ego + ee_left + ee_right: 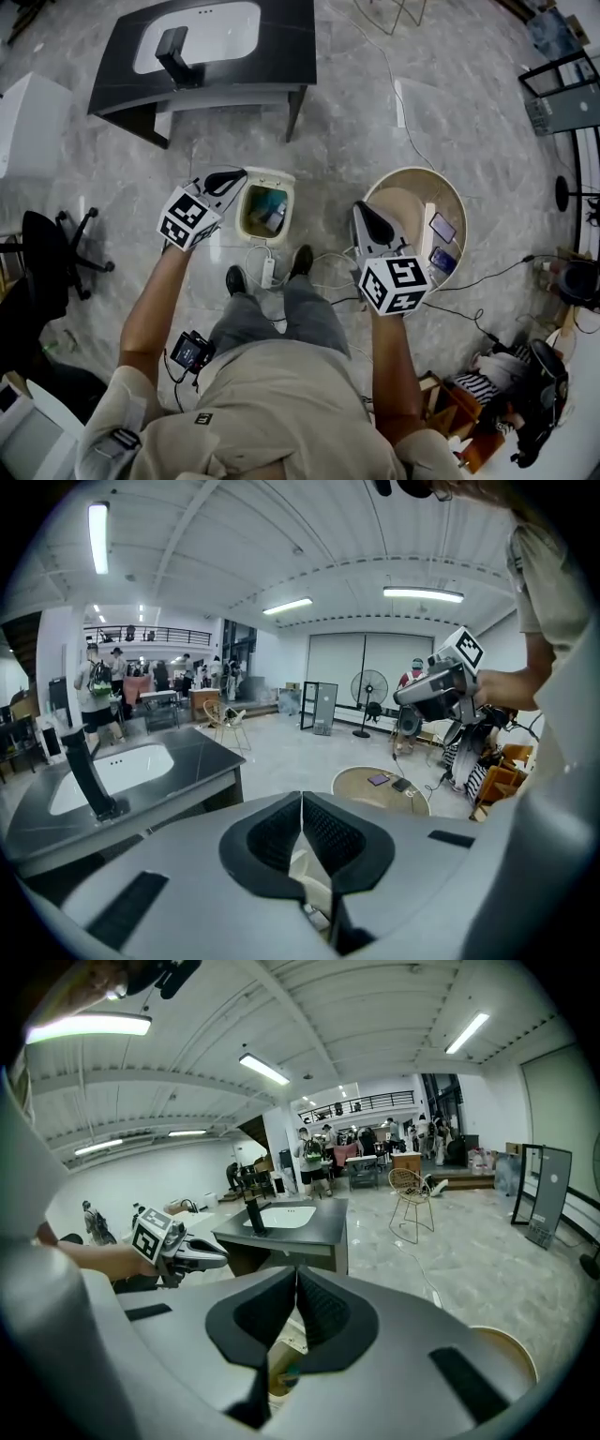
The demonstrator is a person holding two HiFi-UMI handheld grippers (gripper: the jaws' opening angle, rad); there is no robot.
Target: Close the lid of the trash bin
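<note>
Jaws together, left gripper (238,175), right gripper (360,209) — nose-down

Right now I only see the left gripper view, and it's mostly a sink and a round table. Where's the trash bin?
Observer: In the head view, the trash bin stands just ahead of the person's shoes.
Operator: Is it open?
Observer: Yes, its top is open. The head view looks straight down into it.
Operator: Is my left tool near it?
Observer: The left tool has its tip right by the bin's far left corner. I cannot tell whether it touches.
</note>
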